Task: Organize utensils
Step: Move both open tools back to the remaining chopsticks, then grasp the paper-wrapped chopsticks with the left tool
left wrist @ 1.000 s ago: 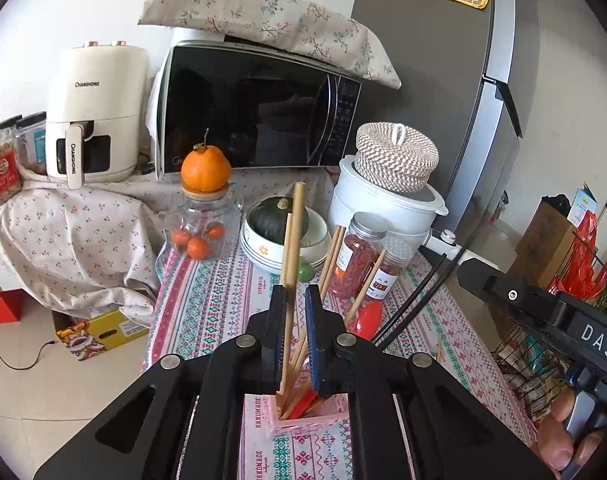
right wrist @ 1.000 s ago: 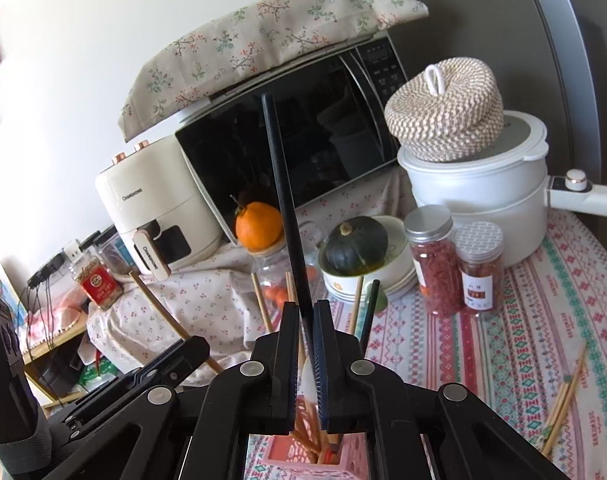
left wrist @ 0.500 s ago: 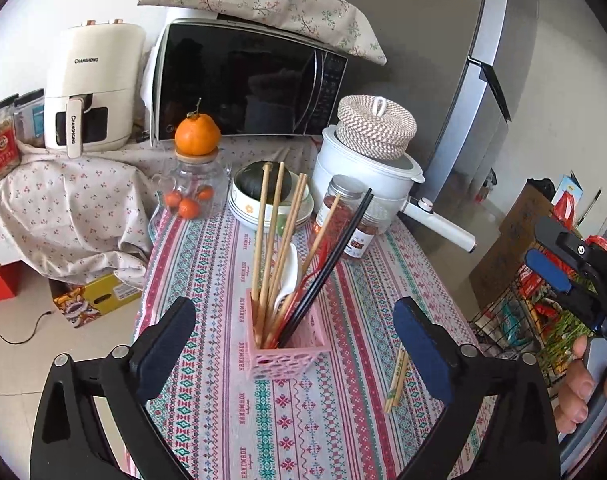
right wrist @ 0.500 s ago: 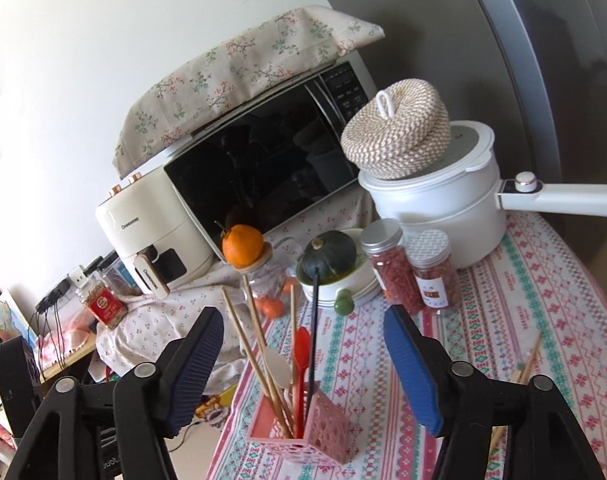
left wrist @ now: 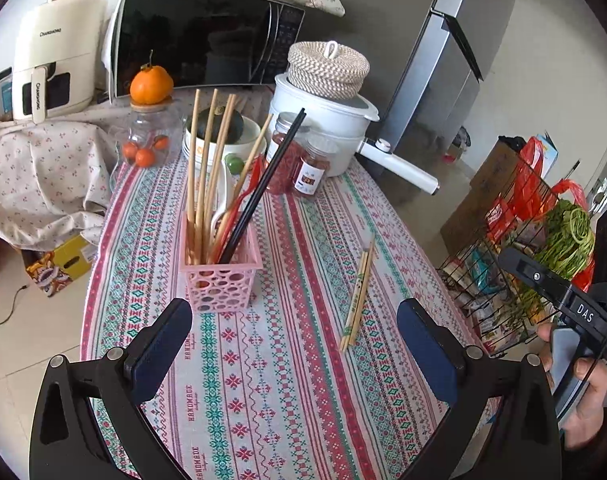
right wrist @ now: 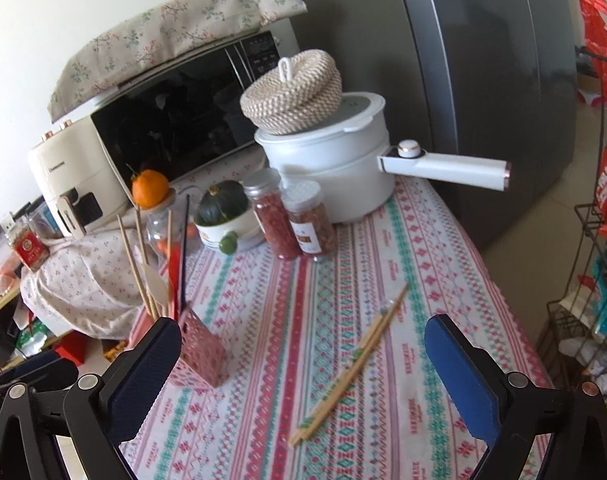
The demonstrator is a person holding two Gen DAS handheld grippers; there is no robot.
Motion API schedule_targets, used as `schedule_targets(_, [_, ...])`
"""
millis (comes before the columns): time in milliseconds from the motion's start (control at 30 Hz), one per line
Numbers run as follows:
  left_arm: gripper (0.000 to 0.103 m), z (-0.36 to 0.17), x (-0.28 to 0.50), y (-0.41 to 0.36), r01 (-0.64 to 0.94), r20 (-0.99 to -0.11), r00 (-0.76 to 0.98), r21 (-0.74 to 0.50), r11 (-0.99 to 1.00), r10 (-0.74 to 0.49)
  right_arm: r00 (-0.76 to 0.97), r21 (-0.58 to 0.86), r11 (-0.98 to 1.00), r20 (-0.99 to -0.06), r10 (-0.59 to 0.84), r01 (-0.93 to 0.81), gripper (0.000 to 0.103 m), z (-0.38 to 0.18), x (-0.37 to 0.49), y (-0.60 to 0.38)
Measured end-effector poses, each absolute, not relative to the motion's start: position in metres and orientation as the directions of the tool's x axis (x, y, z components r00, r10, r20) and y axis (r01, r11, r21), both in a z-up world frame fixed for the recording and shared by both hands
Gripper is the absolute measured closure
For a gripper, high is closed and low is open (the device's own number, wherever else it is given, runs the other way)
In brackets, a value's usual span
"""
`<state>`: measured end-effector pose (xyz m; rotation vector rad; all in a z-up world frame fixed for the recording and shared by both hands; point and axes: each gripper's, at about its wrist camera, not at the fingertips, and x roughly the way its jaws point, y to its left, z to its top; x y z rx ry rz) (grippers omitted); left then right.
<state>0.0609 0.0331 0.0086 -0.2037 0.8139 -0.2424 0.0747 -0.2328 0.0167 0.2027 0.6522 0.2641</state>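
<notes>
A pink perforated basket (left wrist: pixel 221 276) stands on the patterned tablecloth (left wrist: pixel 287 360) and holds several wooden chopsticks, black chopsticks (left wrist: pixel 263 188), a white spoon and a red utensil. It also shows in the right wrist view (right wrist: pixel 201 354). A loose pair of wooden chopsticks (left wrist: pixel 358 294) lies on the cloth to the basket's right, and shows in the right wrist view (right wrist: pixel 351 368). My left gripper (left wrist: pixel 295 344) is open and empty, in front of the basket. My right gripper (right wrist: pixel 303 364) is open and empty, above the loose pair.
Behind stand two spice jars (left wrist: pixel 299 160), a white pot (left wrist: pixel 327 128) with a long handle and woven lid, a bowl with a green squash (left wrist: pixel 223 128), a jar topped by an orange (left wrist: pixel 151 120), a microwave (left wrist: pixel 199 40) and a fridge (right wrist: pixel 483 80). A wire rack (left wrist: pixel 515 272) stands right of the table.
Both grippers were shut on chopsticks over the basket a second ago; they opened, left them in the basket and drew back. The right gripper swung toward the loose pair.
</notes>
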Motion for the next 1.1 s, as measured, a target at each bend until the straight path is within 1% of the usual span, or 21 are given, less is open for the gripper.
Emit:
schedule_targets(100, [0.0,-0.003,0.066,0.019,0.15,-0.72,0.625,-0.268,0.952,-0.302,0.742,0.234,0.958,-0.611,0.277,-0.165,0.001,0.004,0.077,-0.24])
schedule_targets(233, [0.0,-0.017,0.076,0.001,0.156,-0.748,0.587,-0.271,0.95,-0.31,0.699,0.23,0.962,-0.665,0.264,-0.144,0.001,-0.014,0.086,-0.249])
schedule_targets(433, [0.0,-0.035,0.093,-0.036,0.149,-0.802,0.555,-0.165,0.975,-0.22,0.604,0.244,0.969,-0.767,0.218,-0.04,0.0,-0.047,0.11,-0.269])
schedule_targets(500, [0.0,-0.042,0.101,-0.052,0.18,-0.822,0.525,-0.146,0.973,-0.22,0.564,0.248,0.969,-0.8,0.206,-0.001,0.0,-0.058,0.12,-0.277])
schedule_targets(633, [0.0,-0.06,0.129,-0.083,0.225,-0.872,0.443,-0.114,0.968,-0.206,0.51,0.263,0.964,-0.834,0.21,0.034,0.0,-0.075,0.137,-0.291])
schedule_targets(800, [0.0,-0.082,0.186,-0.098,0.182,-0.906,0.359,-0.168,0.969,-0.225,0.464,0.305,0.947,-0.857,0.226,0.102,0.0,-0.091,0.152,-0.315])
schedule_targets(867, [0.001,-0.093,0.206,-0.103,0.176,-0.913,0.334,-0.183,0.967,-0.234,0.448,0.333,0.933,-0.86,0.242,0.135,0.0,-0.097,0.156,-0.323])
schedule_targets(933, [0.01,-0.105,0.223,-0.109,0.166,-0.918,0.319,-0.188,0.968,-0.233,0.431,0.349,0.925,-0.865,0.256,0.151,0.0,-0.102,0.161,-0.328])
schedule_targets(1000, [0.025,-0.117,0.236,-0.116,0.17,-0.925,0.291,-0.202,0.965,-0.245,0.42,0.351,0.924,-0.869,0.261,0.154,0.0,-0.106,0.164,-0.33])
schedule_targets(1033, [0.028,-0.122,0.241,-0.119,0.174,-0.926,0.281,-0.211,0.962,-0.254,0.41,0.35,0.924,-0.874,0.262,0.155,0.0,-0.108,0.166,-0.33])
schedule_targets(1100, [0.041,-0.128,0.248,-0.124,0.182,-0.923,0.277,-0.223,0.958,-0.268,0.393,0.355,0.923,-0.878,0.274,0.15,0.0,-0.112,0.169,-0.329])
